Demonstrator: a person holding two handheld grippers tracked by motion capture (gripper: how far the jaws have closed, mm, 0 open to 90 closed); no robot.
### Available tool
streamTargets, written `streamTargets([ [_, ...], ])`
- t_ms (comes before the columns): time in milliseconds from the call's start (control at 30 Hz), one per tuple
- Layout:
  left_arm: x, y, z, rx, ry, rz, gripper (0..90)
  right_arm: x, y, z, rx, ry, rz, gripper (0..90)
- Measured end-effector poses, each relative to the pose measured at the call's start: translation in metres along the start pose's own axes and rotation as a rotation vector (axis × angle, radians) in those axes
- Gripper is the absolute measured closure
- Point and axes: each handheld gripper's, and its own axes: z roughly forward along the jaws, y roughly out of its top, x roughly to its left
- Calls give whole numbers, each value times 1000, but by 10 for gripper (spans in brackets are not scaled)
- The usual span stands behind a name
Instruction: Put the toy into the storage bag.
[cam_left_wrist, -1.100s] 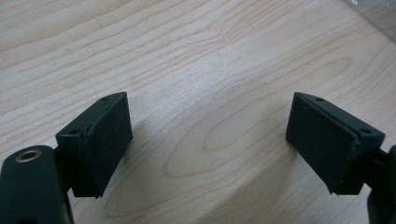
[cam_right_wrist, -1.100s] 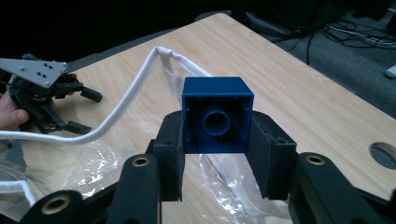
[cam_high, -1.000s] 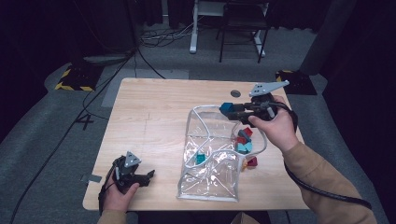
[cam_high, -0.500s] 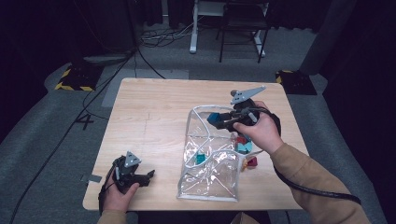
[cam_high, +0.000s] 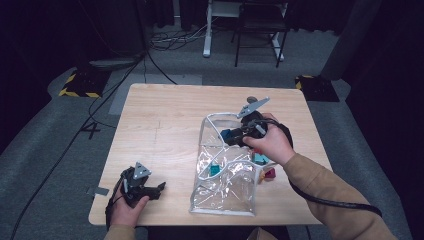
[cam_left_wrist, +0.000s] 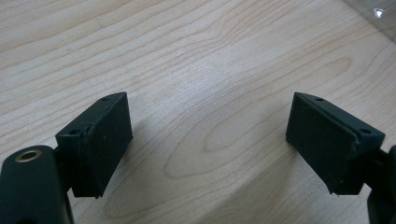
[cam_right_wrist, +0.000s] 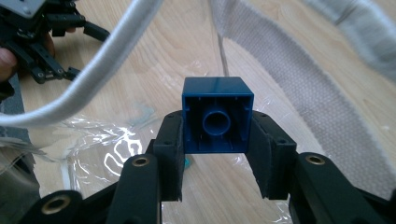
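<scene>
One blue block (cam_right_wrist: 218, 116) clamped in right gripper (cam_right_wrist: 217, 154) jaws – left gripper (cam_left_wrist: 210, 149) jaws apart, empty.

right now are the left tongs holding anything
No, the left tongs stand wide open over bare table with nothing between the pads.

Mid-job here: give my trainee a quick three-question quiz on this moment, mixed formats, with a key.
1. True or false: the right hand-held gripper holds a blue block.
2. What does the left hand-held gripper carry? A) a red block B) nothing C) a strap
3. Fill in: the right hand-held gripper hangs over the open mouth of the clear plastic ____.

Key: 1 true. 2 B, its jaws stand open over the bare wooden table. 3 bag.
</scene>
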Motion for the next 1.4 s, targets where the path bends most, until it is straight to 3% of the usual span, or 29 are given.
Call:
streamTargets([
  [600,0,0,0,0,0,0,147,-1,-7,17,99,35,18,566],
  [900,0,0,0,0,0,0,147,1,-3,2,-1,14,23,382],
  [1167,0,0,0,0,0,0,147,-1,0,-34,-138,-20,23,376],
  [1400,0,0,0,1,0,0,147,-8,-8,-69,-221,-70,44,374],
])
